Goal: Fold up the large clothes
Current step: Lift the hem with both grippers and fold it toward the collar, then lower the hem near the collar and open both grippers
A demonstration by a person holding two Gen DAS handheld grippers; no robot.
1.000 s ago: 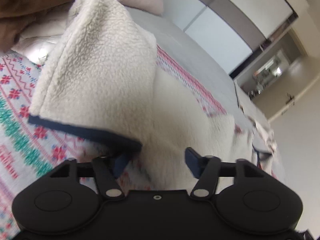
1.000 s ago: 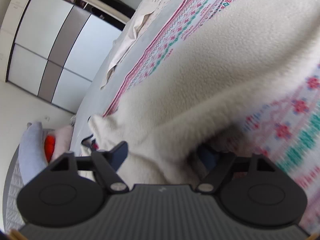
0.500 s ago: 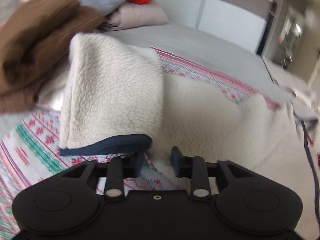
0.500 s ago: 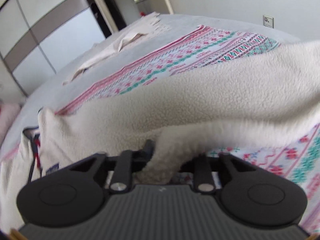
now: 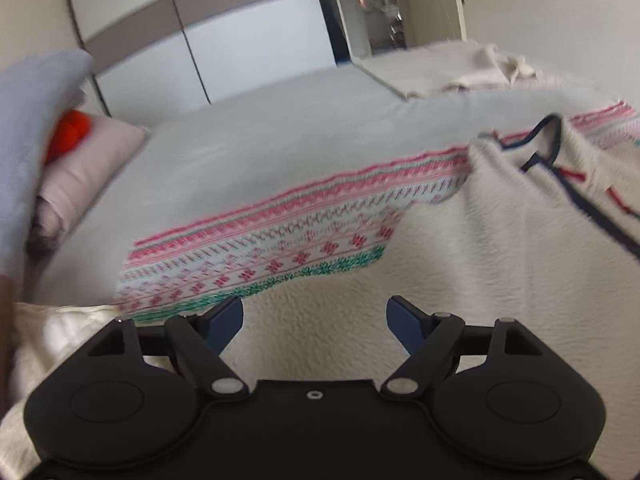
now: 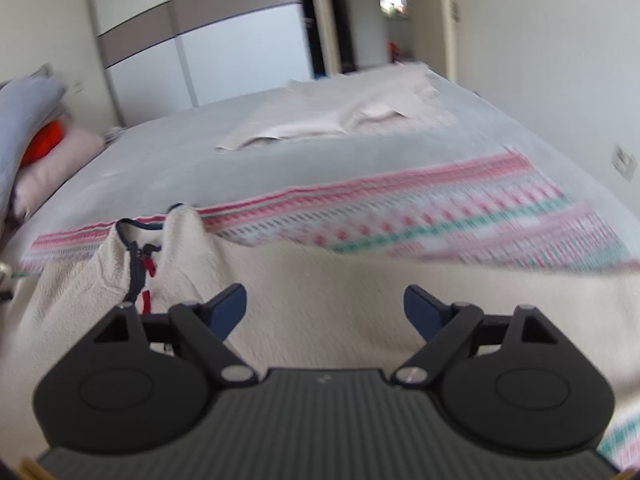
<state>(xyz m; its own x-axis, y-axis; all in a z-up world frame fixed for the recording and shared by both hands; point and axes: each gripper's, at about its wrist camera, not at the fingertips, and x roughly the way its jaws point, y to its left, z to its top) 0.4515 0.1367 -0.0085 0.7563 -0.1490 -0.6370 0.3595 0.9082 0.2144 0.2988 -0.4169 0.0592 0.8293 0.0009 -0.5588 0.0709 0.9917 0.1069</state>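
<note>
**Q:** Now, how do the two claws stand, and where is the garment?

**A:** Left claw (image 5: 315, 320): fingers spread wide, nothing between them. Right claw (image 6: 325, 307): likewise spread wide and empty. The cream fleece (image 5: 460, 280) lies on the bed directly beneath and ahead of both claws. Its navy-edged collar (image 5: 538, 144) sits ahead and to the right of the left claw; in the right view the collar and its zip (image 6: 136, 264) sit ahead and to the left of the right claw. Whether either claw touches the pile cannot be told.

**Q:** What lies beyond the fleece?

**A:** A patterned blanket (image 6: 460, 216) in pink, red and green bands shows ahead of both claws, past the fleece's far edge. Further ahead is the grey bedcover (image 5: 260, 140), and a pale cloth (image 6: 340, 116) lies near its far end. Pillows (image 5: 88, 164) are stacked far to the left.

**Q:** What could go wrong from here?

**A:** Probably three things. Thick fleece may spring open where it is doubled over, since nothing pins it. A claw closing low may pinch the blanket along with the garment and drag both. A pinch near the collar, off centre, would likely skew the next fold.
</note>
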